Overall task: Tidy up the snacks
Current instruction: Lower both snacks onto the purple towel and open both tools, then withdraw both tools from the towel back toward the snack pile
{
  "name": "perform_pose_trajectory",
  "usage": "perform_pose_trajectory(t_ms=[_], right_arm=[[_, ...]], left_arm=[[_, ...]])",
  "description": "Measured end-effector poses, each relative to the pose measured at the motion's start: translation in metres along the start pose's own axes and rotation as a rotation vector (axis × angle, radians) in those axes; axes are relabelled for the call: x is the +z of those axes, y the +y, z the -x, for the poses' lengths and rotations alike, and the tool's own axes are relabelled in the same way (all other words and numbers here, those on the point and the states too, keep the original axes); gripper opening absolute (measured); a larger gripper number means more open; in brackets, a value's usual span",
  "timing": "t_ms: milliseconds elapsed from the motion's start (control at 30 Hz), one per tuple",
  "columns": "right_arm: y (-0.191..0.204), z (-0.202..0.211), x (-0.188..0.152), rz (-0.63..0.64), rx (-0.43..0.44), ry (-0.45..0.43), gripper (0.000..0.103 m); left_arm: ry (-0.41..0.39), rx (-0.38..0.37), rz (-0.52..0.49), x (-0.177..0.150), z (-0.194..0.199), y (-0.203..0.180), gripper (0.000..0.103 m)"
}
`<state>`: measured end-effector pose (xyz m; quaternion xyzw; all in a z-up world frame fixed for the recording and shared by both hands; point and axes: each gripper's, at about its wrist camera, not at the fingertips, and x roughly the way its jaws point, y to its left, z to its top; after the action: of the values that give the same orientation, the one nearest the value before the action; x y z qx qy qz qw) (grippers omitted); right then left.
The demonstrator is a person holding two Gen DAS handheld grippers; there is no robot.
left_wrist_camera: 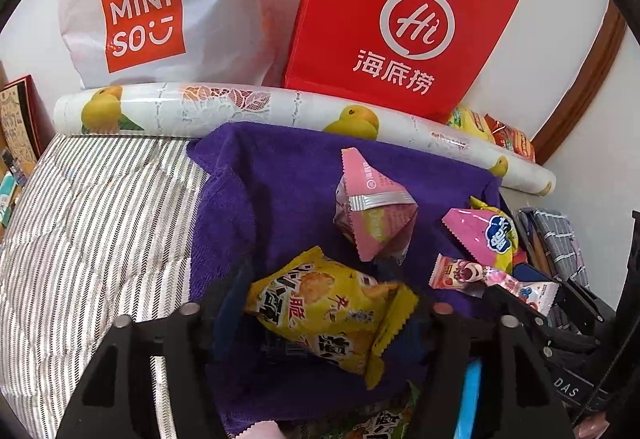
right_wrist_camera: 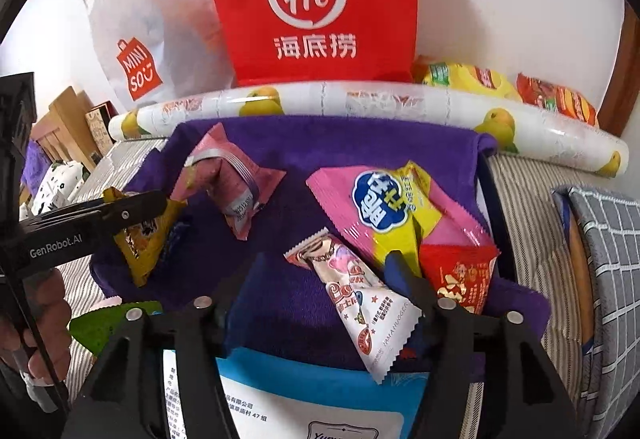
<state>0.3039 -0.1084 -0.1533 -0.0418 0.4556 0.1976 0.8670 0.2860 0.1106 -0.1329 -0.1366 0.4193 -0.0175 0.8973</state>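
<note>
My left gripper (left_wrist_camera: 320,303) stands spread around the yellow packet (left_wrist_camera: 324,315), my right gripper (right_wrist_camera: 320,279) spread beside the white wrapper (right_wrist_camera: 368,315); both lie released on the purple towel (right_wrist_camera: 360,143). I'd back straight out, nudging nothing.

On the purple towel (right_wrist_camera: 352,143) lie several snack packets. A yellow crisp packet (left_wrist_camera: 324,313) lies crumpled at its near left part. Behind it a pink pyramid-shaped pouch (left_wrist_camera: 374,209) stands on its base. To the right lies a flat pink-and-yellow packet (right_wrist_camera: 384,207), and touching its near edge a small red packet (right_wrist_camera: 460,273). A long white-and-pink wafer bar (right_wrist_camera: 360,299) lies slanted beside them.
</note>
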Motion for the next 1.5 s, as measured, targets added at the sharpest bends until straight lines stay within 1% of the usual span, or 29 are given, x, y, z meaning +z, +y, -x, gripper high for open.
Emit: perform_pose_trajectory(t_ms=[67, 300, 433, 467, 600, 733, 833, 900, 1000, 1100, 1200, 1267, 1400, 1500], right_arm=[[0.001, 0.002, 0.001, 0.005, 0.006, -0.011, 0.066], [0.002, 0.011, 0.002, 0.0, 0.071, -0.053, 0.066], [0.002, 0.025, 0.004, -0.009, 0.091, -0.123, 0.066], [0.003, 0.028, 0.005, -0.01, 0.101, -0.126, 0.066], [0.007, 0.045, 0.0, -0.047, 0.121, -0.13, 0.066], [0.02, 0.062, -0.011, -0.022, 0.152, -0.123, 0.066], [0.032, 0.076, -0.021, 0.013, 0.12, -0.111, 0.066], [0.038, 0.086, -0.029, 0.015, 0.117, -0.112, 0.066], [0.045, 0.105, -0.045, 0.02, 0.134, -0.117, 0.066], [0.052, 0.116, -0.062, 0.023, 0.15, -0.104, 0.066], [0.06, 0.119, -0.079, 0.019, 0.171, -0.084, 0.066], [0.066, 0.118, -0.091, 0.015, 0.196, -0.066, 0.066], [0.079, 0.107, -0.112, 0.012, 0.223, -0.019, 0.066], [0.087, 0.096, -0.125, 0.009, 0.225, 0.019, 0.066]], left_arm=[[-0.004, -0.006, 0.003, 0.001, 0.001, 0.0, 0.07], [-0.038, -0.036, 0.024, 0.004, 0.012, 0.0, 0.074], [-0.056, -0.053, 0.033, 0.006, 0.02, 0.0, 0.076], [-0.061, -0.057, 0.031, 0.006, 0.023, 0.0, 0.076], [-0.074, -0.037, 0.009, 0.006, 0.028, -0.005, 0.076], [-0.093, -0.039, -0.028, 0.005, 0.035, -0.014, 0.076], [-0.099, -0.051, -0.028, 0.006, 0.039, -0.015, 0.076], [-0.097, -0.047, -0.015, 0.003, 0.044, -0.013, 0.076], [-0.106, -0.062, 0.029, -0.012, 0.057, -0.003, 0.076], [-0.1, -0.066, 0.028, -0.028, 0.072, 0.004, 0.076], [-0.099, -0.033, -0.004, -0.04, 0.087, 0.009, 0.076], [-0.106, -0.02, -0.001, -0.045, 0.097, 0.015, 0.076], [-0.103, -0.036, 0.014, -0.059, 0.114, 0.03, 0.076], [-0.095, -0.017, 0.012, -0.07, 0.119, 0.037, 0.076]])
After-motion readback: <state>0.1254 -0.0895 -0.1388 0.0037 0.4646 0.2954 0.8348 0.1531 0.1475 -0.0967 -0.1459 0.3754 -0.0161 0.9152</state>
